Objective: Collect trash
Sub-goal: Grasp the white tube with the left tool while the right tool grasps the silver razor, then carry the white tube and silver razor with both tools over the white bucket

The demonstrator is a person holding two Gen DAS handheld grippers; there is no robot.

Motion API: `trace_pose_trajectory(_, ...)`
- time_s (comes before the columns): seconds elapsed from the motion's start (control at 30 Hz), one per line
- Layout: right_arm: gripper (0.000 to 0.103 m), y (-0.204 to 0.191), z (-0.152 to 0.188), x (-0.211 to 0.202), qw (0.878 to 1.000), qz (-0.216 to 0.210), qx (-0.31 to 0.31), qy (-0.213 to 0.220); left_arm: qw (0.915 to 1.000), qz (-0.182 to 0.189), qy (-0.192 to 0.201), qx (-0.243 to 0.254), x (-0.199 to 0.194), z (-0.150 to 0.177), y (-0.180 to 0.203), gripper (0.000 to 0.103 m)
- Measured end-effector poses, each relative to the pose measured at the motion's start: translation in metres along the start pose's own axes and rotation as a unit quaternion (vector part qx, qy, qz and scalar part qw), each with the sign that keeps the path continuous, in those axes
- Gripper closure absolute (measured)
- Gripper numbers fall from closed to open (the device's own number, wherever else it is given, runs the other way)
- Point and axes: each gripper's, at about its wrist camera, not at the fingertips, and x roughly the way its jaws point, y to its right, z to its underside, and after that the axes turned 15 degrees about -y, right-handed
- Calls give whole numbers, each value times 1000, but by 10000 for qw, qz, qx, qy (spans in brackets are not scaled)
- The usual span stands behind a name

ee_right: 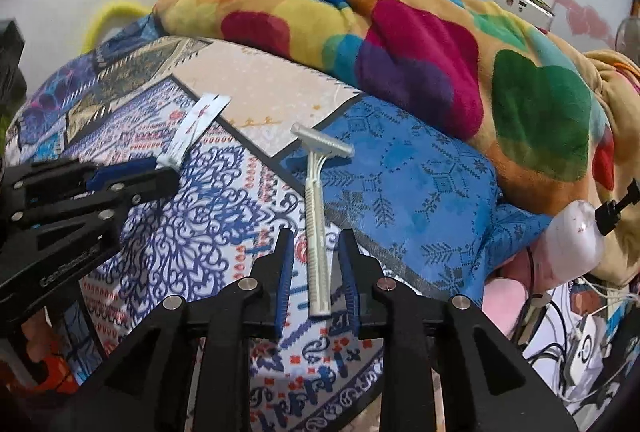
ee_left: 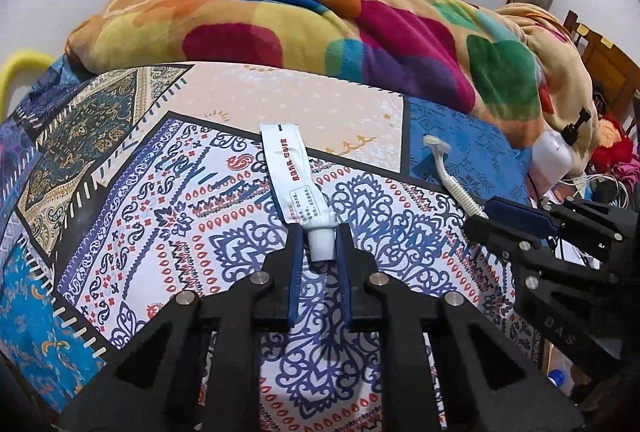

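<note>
1. Left gripper point(ee_left: 319, 246) clamped the tube point(ee_left: 294, 178) cap, mid-bed point(ee_left: 100, 232).
2. Right gripper point(ee_right: 316, 264) stood apart, straddling the razor point(ee_right: 316, 216) handle near the bed's right edge, untouched.
3. Both items remained uncollected.

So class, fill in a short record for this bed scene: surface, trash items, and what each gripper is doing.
surface: patterned bedsheet
trash items: squeezed tube; razor
left gripper: pads shut on the tube's cap end
right gripper: open, razor handle between the pads, untouched
background: colourful blanket
</note>
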Motion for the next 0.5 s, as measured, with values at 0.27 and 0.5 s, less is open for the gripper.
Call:
trace_pose_trajectory(0.27,94,17,-1,-3,9978,-402,522,-110,9998,168,42,-33,-19,7,-3,88)
trace_pose_trajectory(0.5,94,7,7,-46,9978,-326,539,180,9992,248,305,39,-67,13,-2,88)
